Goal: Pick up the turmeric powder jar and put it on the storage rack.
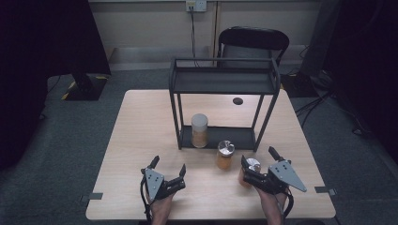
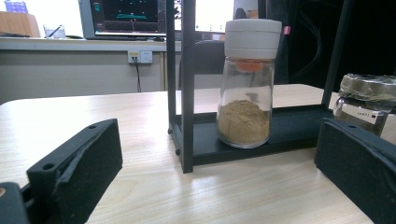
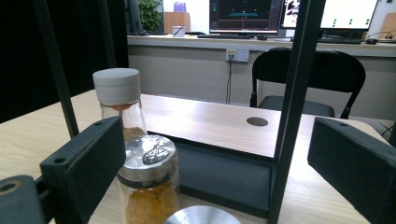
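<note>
Item 1, nearest: left gripper (image 1: 168, 168), held by a hand at table front, left of centre. Jaws spread wide, nothing btwn them; in the left gripper view we see both black pads w/ bare tabletop in the gap.

Item 2: right gripper (image 1: 257, 158), front right, held in the other hand. Jaws stand wide apart. A steel-lidded jar (image 1: 250, 169) sits btwn them in the high view; in the right gripper view its lid (image 3: 201, 216) shows at the bottom edge, centred in the gap. We can't tell if the pads touch it; gaps show either side of the lid.

Item 3: second jar (image 1: 225, 154), silver cap, orange-brown contents, standing upright on the table (image 1: 141, 140) just in front of the rack's lower shelf, just left of the right gripper.

Item 4: black metal rack (image 1: 223, 79), two-tier, mid-table. On its lower shelf, left part: spice bottle (image 1: 199, 130) w/ grey-white cap, upright, tan powder in the bottom half.

Item 5: round dark hole (image 1: 238, 101) in tabletop, behind rack.

Item 6, farthest: black chair (image 1: 253, 42) beyond table; wall socket (image 1: 196, 5) w/ cable above it.
</note>
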A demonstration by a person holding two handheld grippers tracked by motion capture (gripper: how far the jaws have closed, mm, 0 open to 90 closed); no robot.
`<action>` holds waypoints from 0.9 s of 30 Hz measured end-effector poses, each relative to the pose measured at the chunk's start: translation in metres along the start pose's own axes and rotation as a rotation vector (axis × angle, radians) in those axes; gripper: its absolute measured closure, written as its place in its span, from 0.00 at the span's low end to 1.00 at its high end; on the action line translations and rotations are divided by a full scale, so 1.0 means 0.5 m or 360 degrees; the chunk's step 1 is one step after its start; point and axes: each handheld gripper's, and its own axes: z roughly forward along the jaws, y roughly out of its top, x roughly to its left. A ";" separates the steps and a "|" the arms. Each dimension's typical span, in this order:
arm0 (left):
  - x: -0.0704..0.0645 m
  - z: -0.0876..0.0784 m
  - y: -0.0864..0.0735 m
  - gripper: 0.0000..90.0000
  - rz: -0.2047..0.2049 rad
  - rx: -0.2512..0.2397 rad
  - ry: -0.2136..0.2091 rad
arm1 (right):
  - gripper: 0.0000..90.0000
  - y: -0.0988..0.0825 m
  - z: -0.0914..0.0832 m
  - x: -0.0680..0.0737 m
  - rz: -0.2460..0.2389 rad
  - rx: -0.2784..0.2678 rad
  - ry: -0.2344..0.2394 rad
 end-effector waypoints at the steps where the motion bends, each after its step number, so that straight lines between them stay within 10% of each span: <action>1: 0.000 0.000 0.000 0.00 -0.0001 0.0000 -0.0001 | 0.04 0.001 0.001 0.000 -0.0002 0.0000 0.0005; 27: -0.001 0.001 0.002 0.00 0.0015 0.0010 -0.0003 | 0.10 0.059 0.066 -0.046 0.0052 0.0139 0.0261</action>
